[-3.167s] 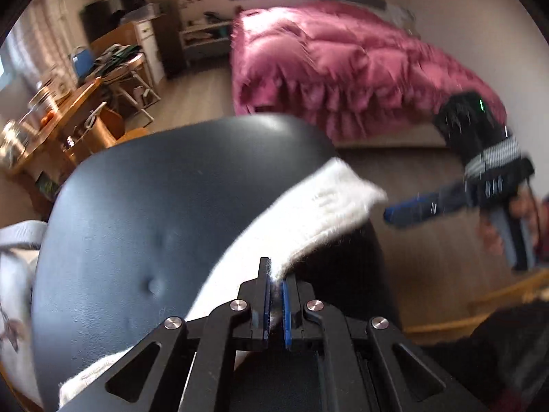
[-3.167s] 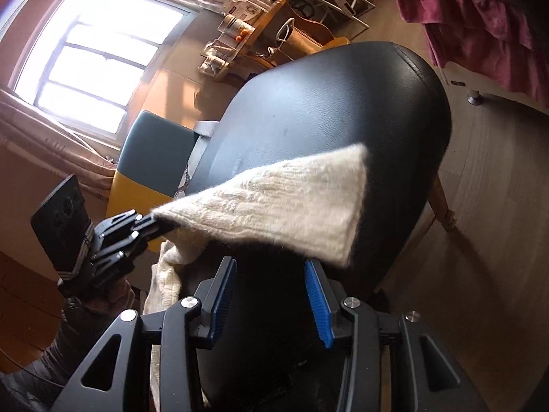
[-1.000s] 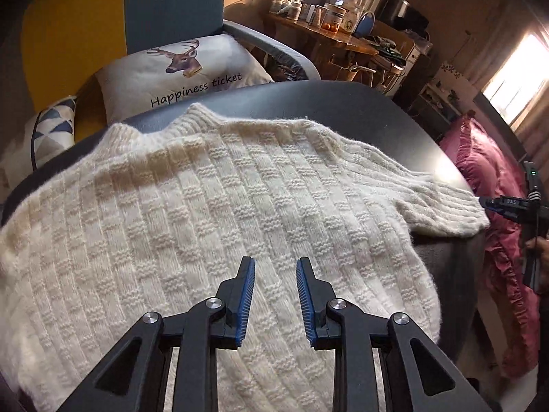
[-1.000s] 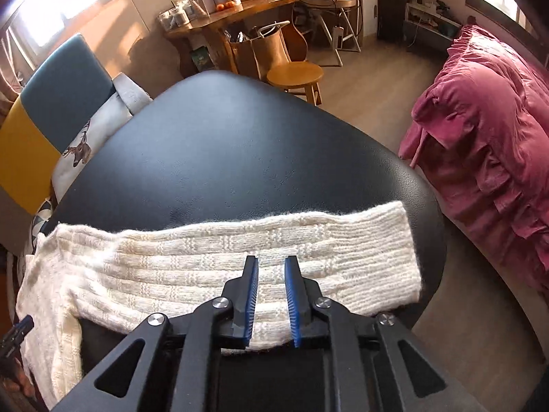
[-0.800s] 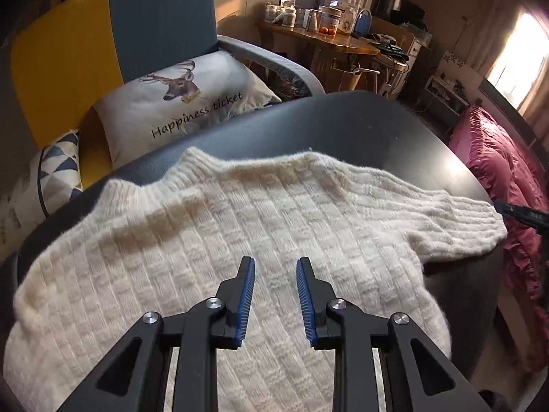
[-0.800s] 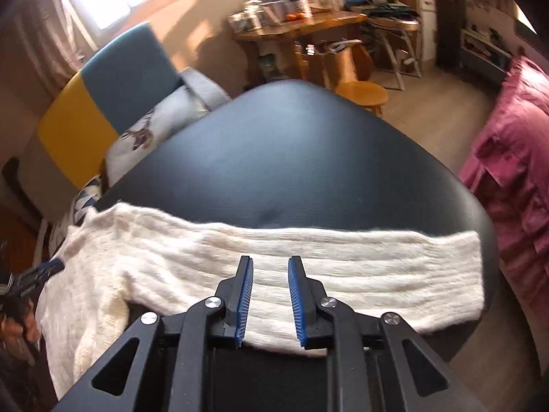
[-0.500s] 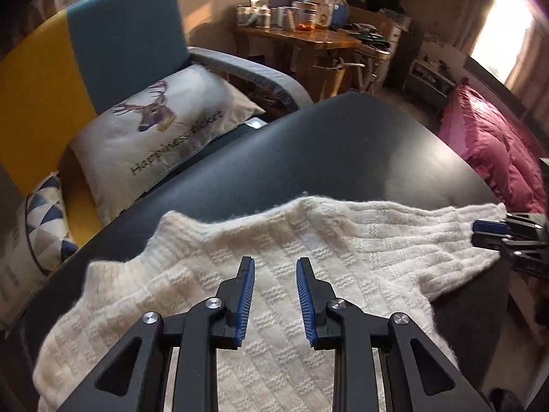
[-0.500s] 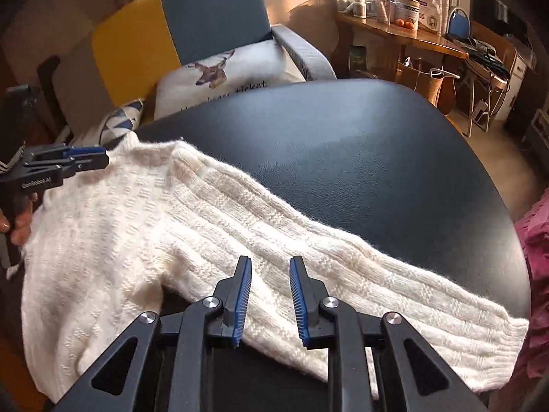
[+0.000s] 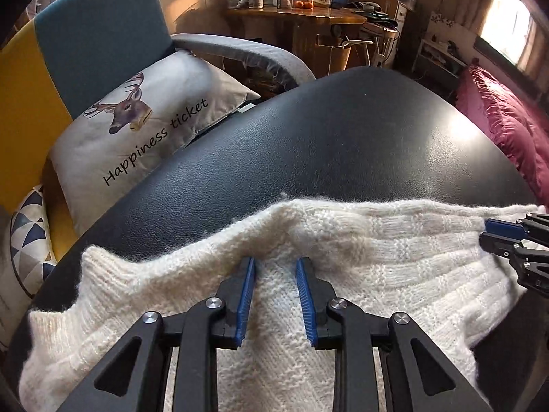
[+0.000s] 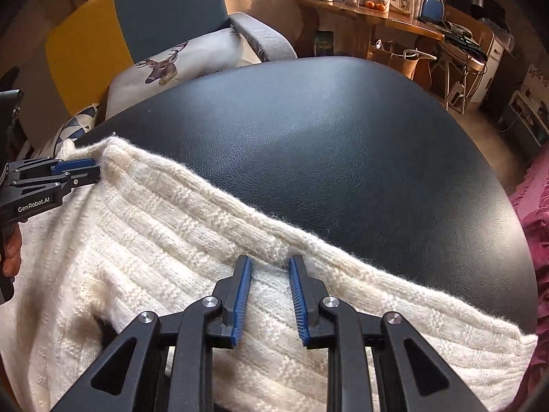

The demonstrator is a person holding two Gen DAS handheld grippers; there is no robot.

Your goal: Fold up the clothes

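Left wrist view: my left gripper (image 9: pixel 275 274) sits low over the cream knit sweater (image 9: pixel 394 261), jaws parted a modest way, with a strip of knit lying between the blue pads (image 9: pixel 246 295) but not pinched; it holds nothing. The sweater lies spread across the near part of the black padded tabletop (image 9: pixel 326 144), its far edge a fuzzy ridge running left to right. That ridge humps up just ahead of my fingertips, likely because the gripper is nosing into the fabric there. Right wrist view: my right gripper (image 10: pixel 269 273) is set the same way, part-open and empty, tips at the sweater's far edge where the sleeve (image 10: pixel 429 326) runs off to the right end of the tabletop. Both grippers sit along the same edge, well apart, which I judge to be a set-up for taking two points and carrying one fold line together. The knit is thick and soft, so I expect it to bunch rather than crease sharply. Beyond the tabletop, a deer-print cushion (image 9: pixel 137 127) rests on a blue and yellow armchair (image 9: pixel 96 37), clear of the work.
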